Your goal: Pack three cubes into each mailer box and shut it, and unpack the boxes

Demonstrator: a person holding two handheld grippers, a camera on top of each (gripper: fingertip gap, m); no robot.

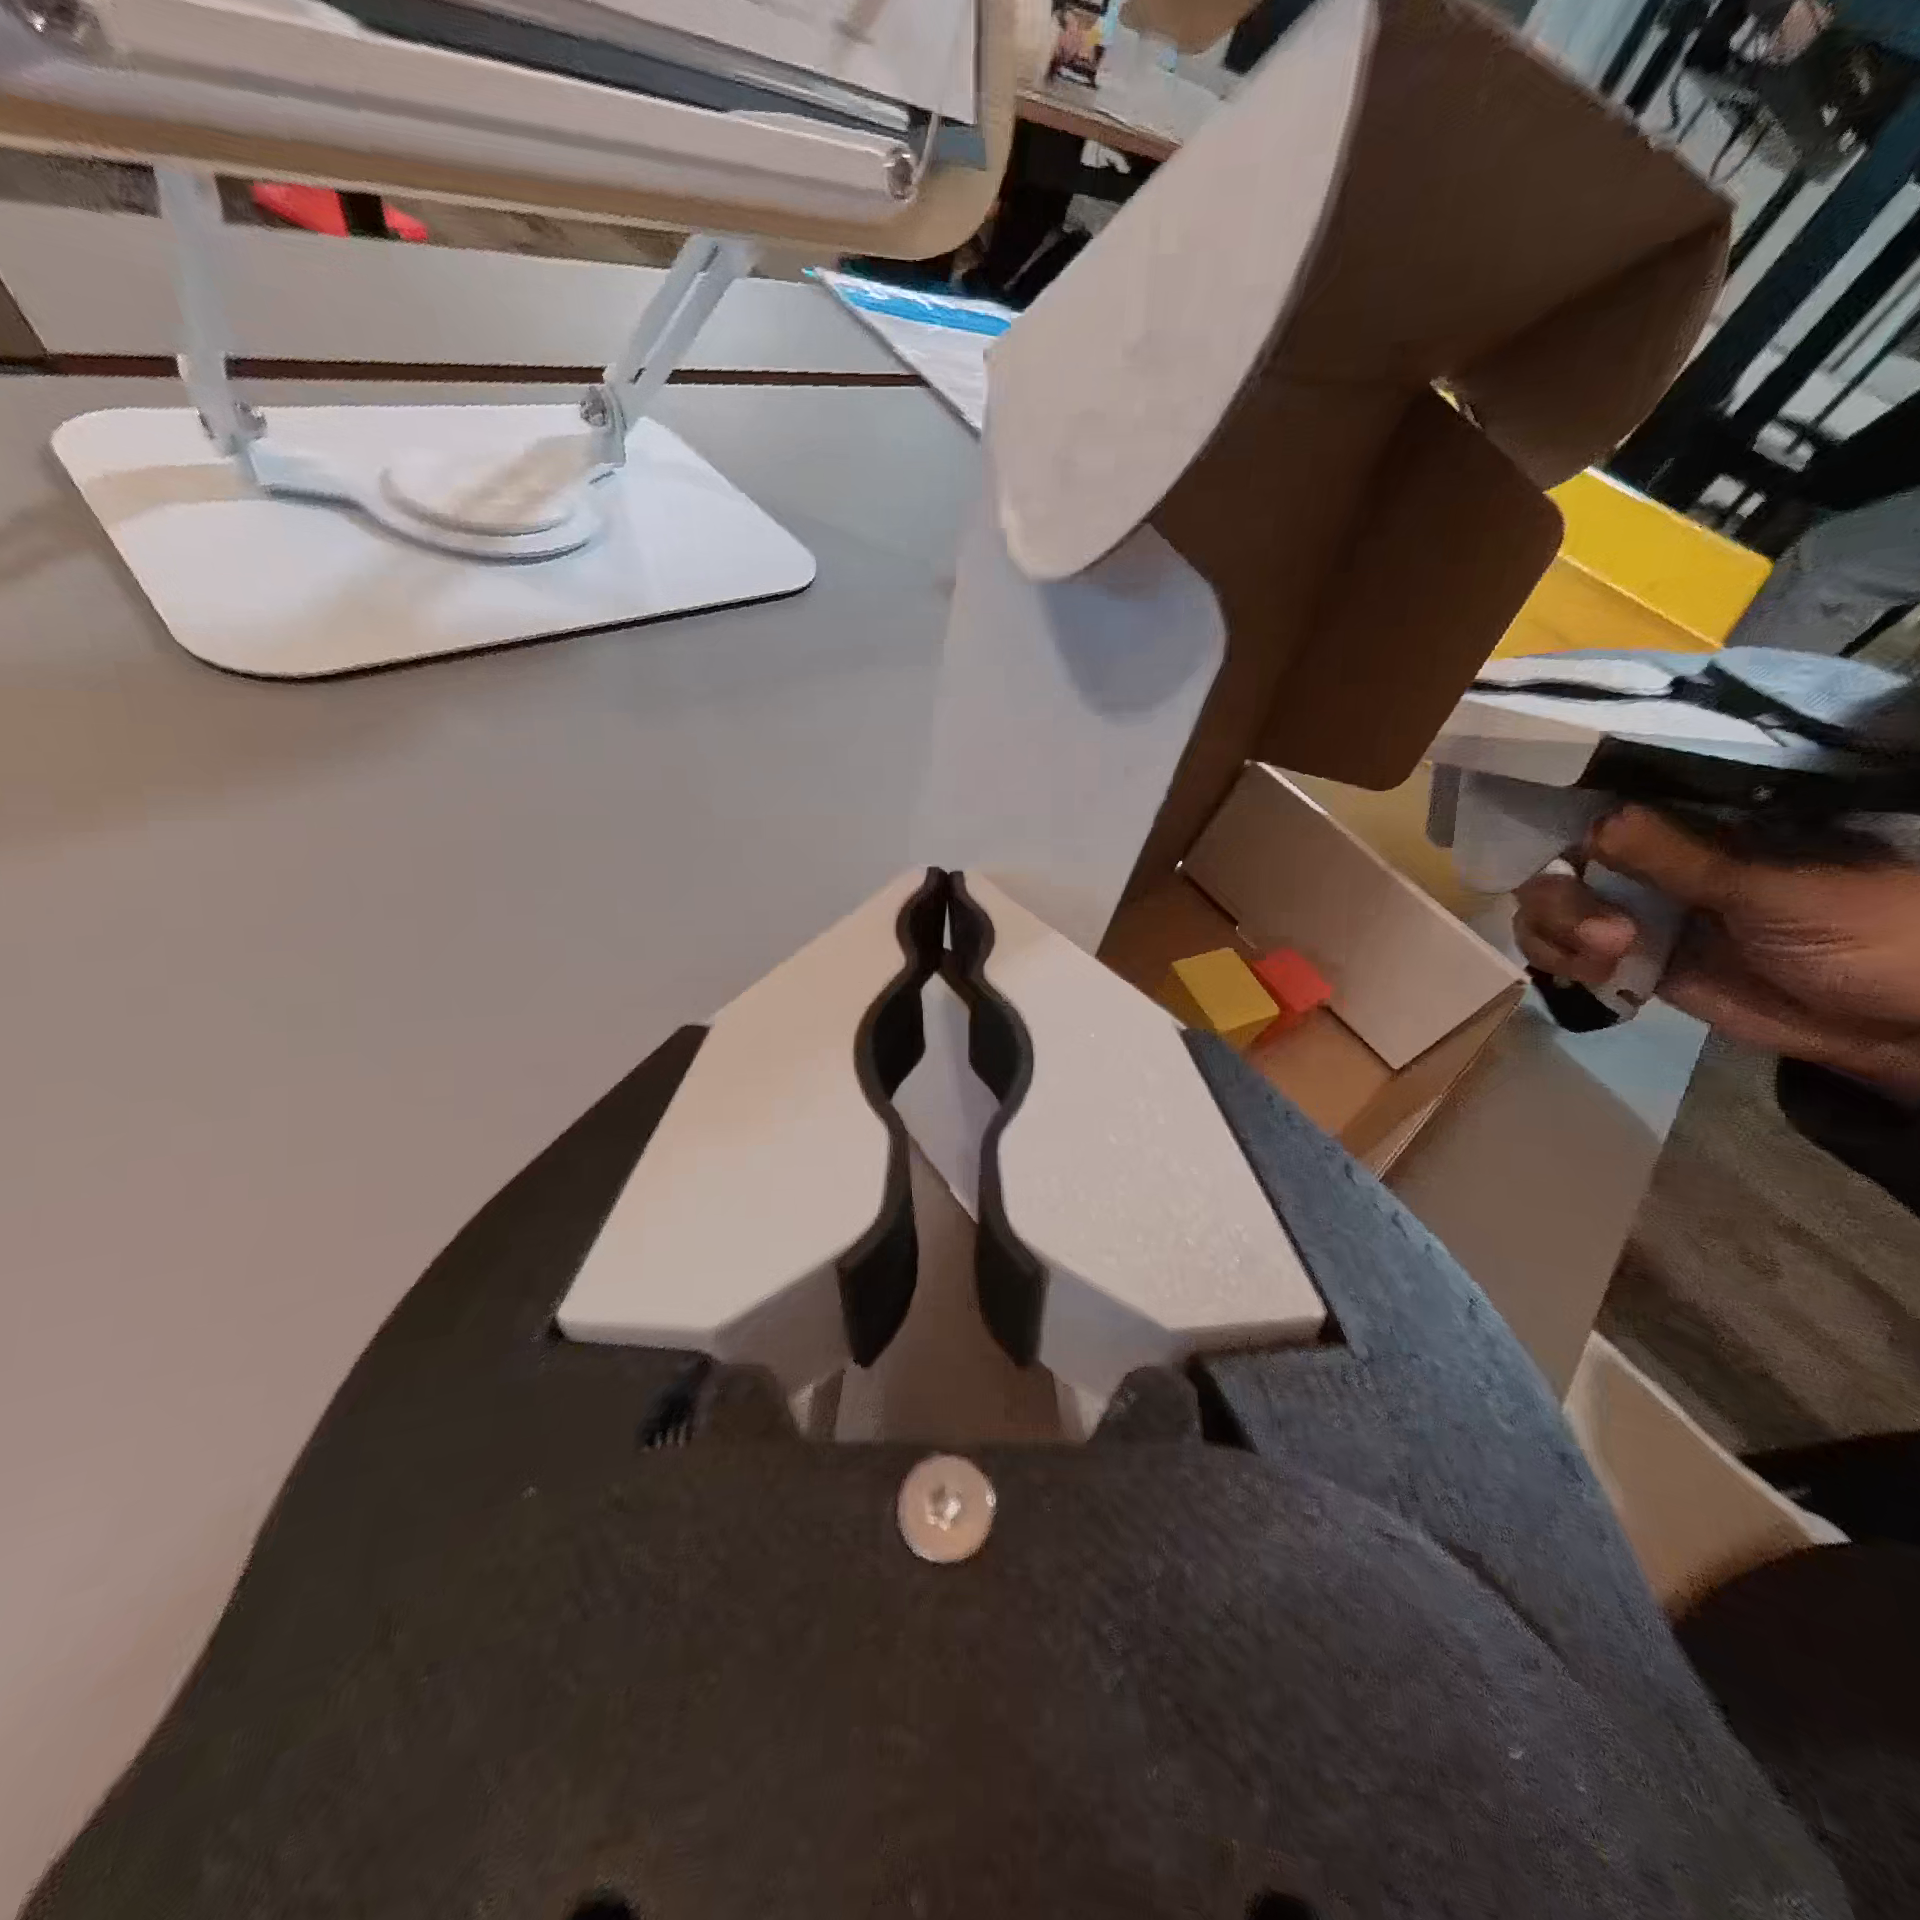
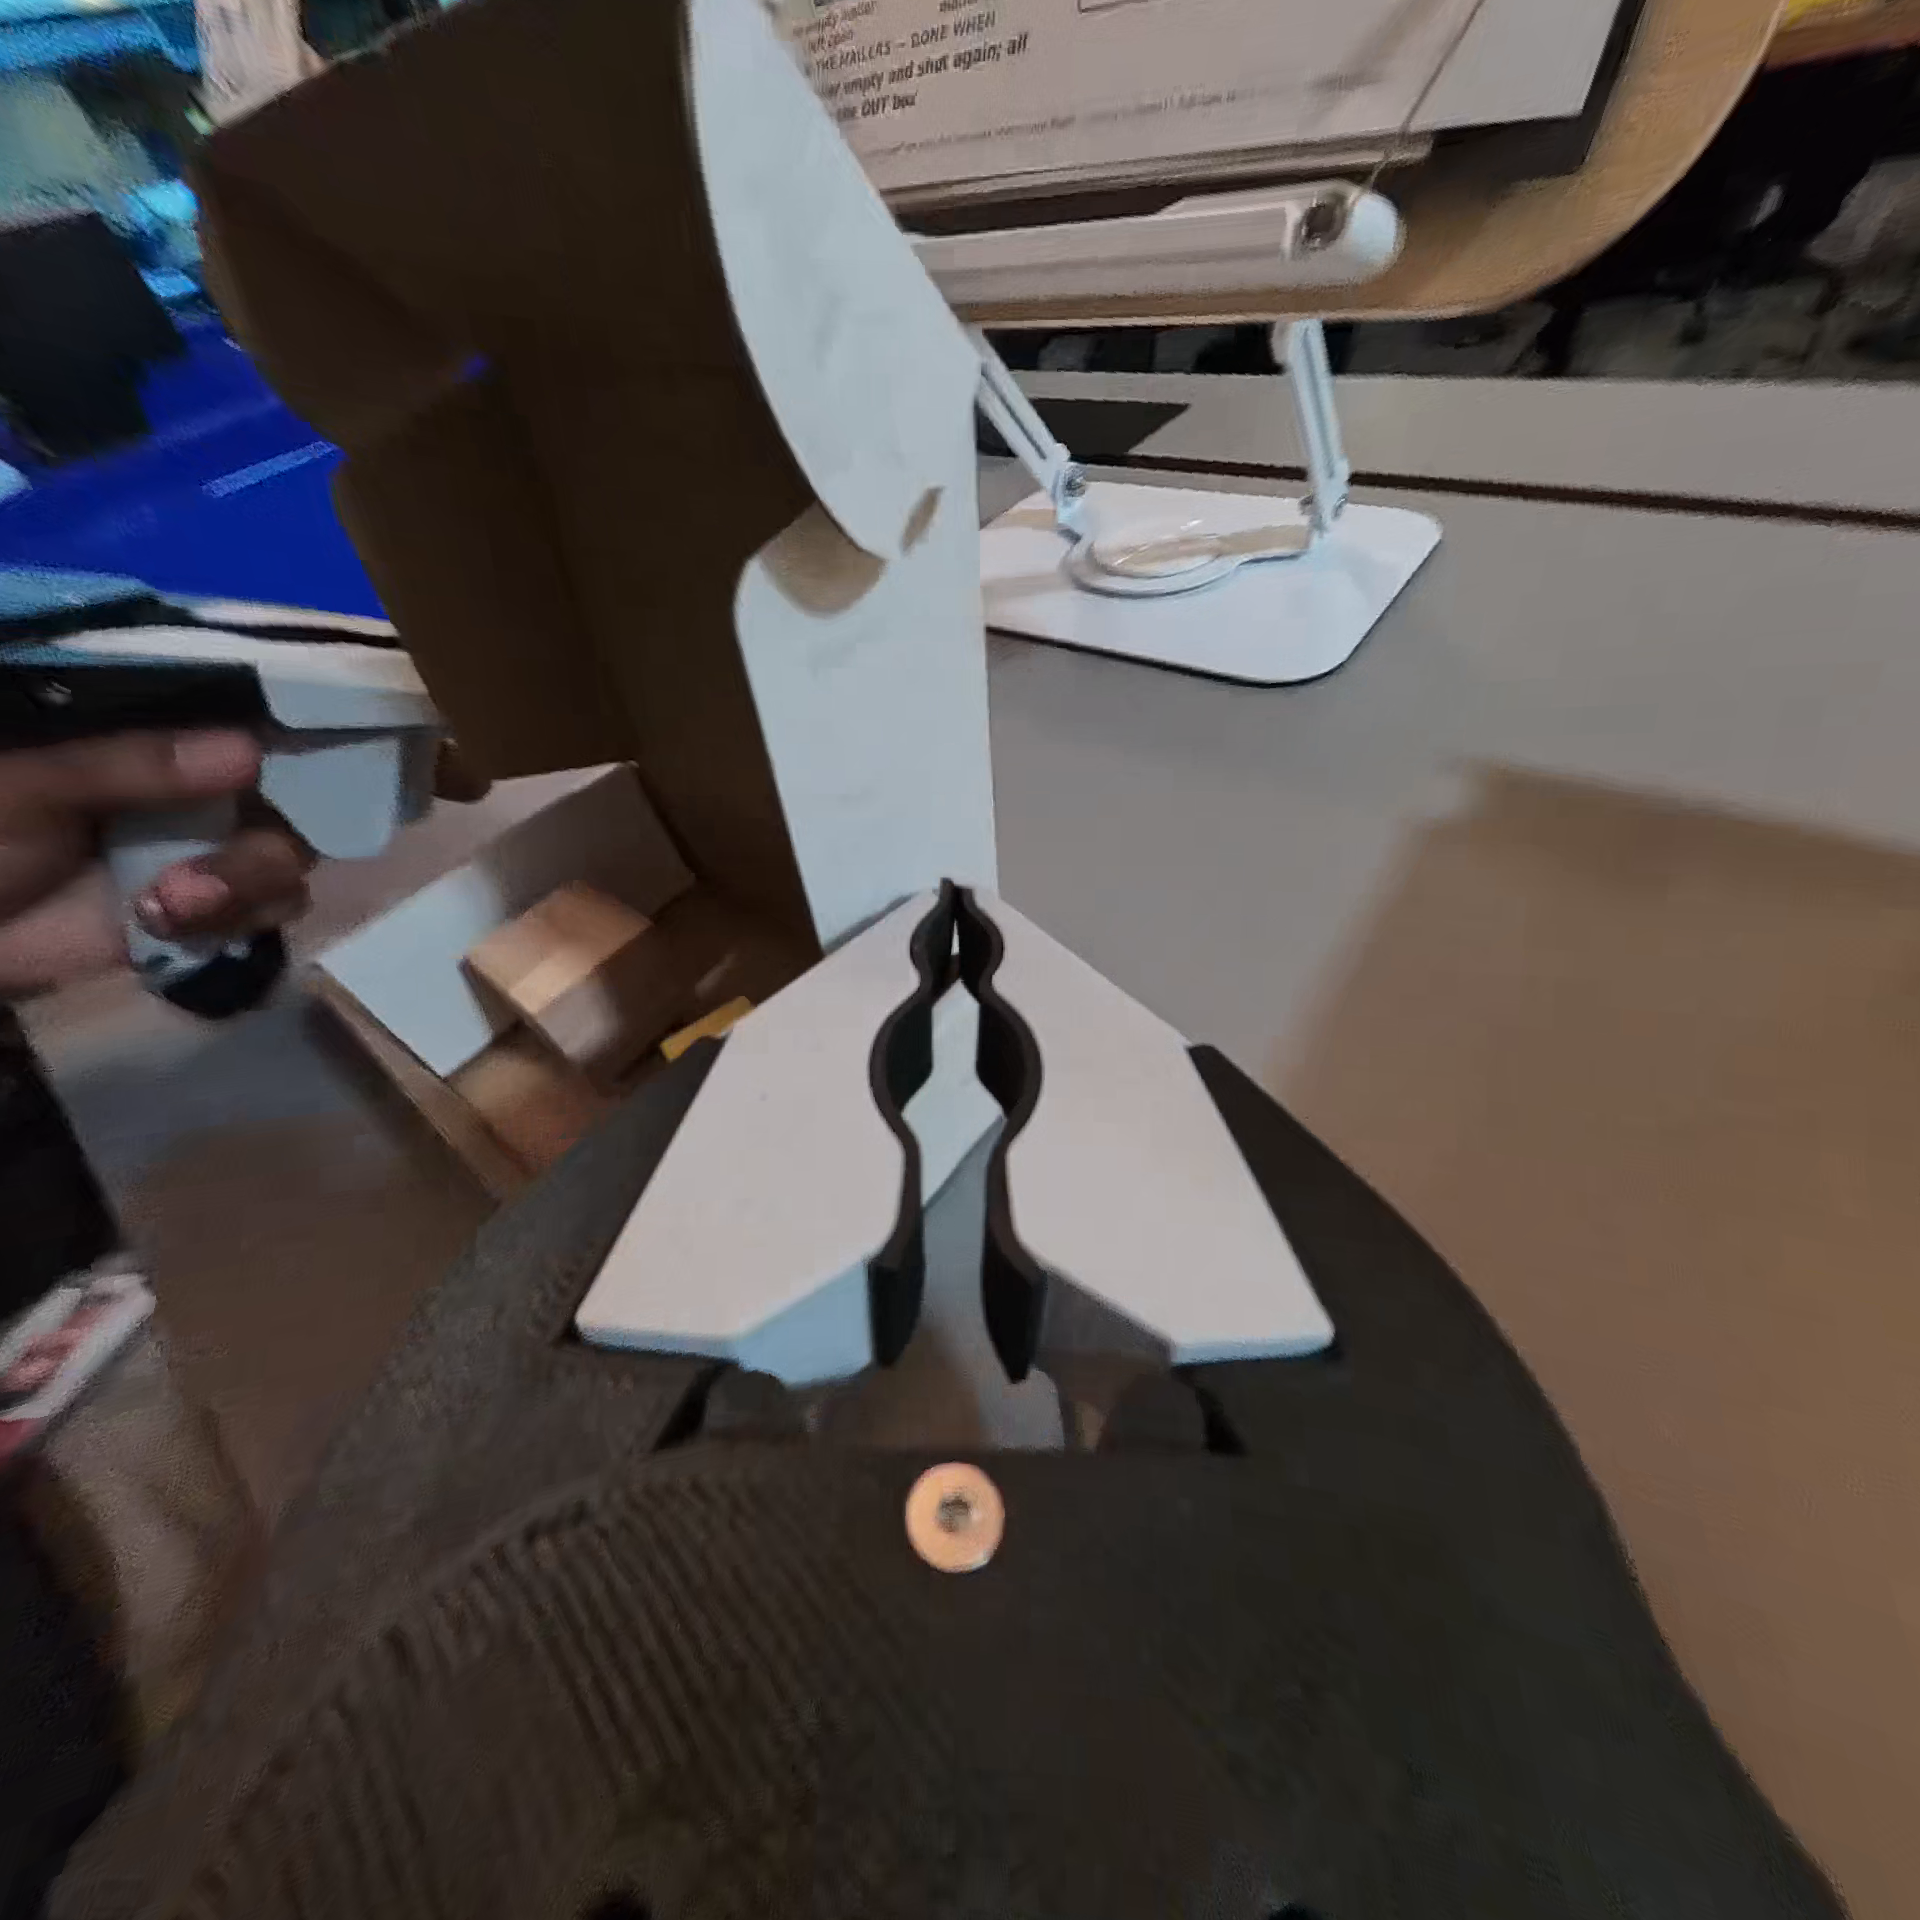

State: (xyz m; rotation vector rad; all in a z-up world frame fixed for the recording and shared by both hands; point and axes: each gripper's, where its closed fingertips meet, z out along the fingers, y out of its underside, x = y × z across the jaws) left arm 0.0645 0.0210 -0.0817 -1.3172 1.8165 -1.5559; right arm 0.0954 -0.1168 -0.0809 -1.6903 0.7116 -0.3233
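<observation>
An open mailer box point(image 1: 1351, 914), white outside and brown inside, stands on the grey table with its lid point(image 1: 1403, 312) raised. A yellow cube point(image 1: 1221, 987) and a red cube point(image 1: 1294, 977) lie inside. My left gripper point(image 1: 948, 883) is shut on the lid's white side flap point(image 1: 1039, 748). In the right wrist view, my right gripper point(image 2: 951, 894) is shut on the lid's opposite white flap point(image 2: 894, 675). A wood-coloured cube point(image 2: 566, 956) and a yellow cube's edge point(image 2: 712, 1023) show inside the box point(image 2: 436, 966). A hand point(image 2: 104, 821) holds the left gripper's handle.
A white stand point(image 1: 416, 540) holding a board sits on the table point(image 1: 416, 935) behind the box; it also shows in the right wrist view point(image 2: 1247, 582). A yellow bin point(image 1: 1631, 582) is beyond the box. A brown cardboard surface point(image 2: 1610, 1039) lies at right. Another white box edge point(image 1: 1662, 1455) is near. The left gripper's tips are roughly 15 cm from the right gripper's. My right gripper is the nearer one to the red cube point(image 1: 1294, 977): about 8 cm, against 15 cm.
</observation>
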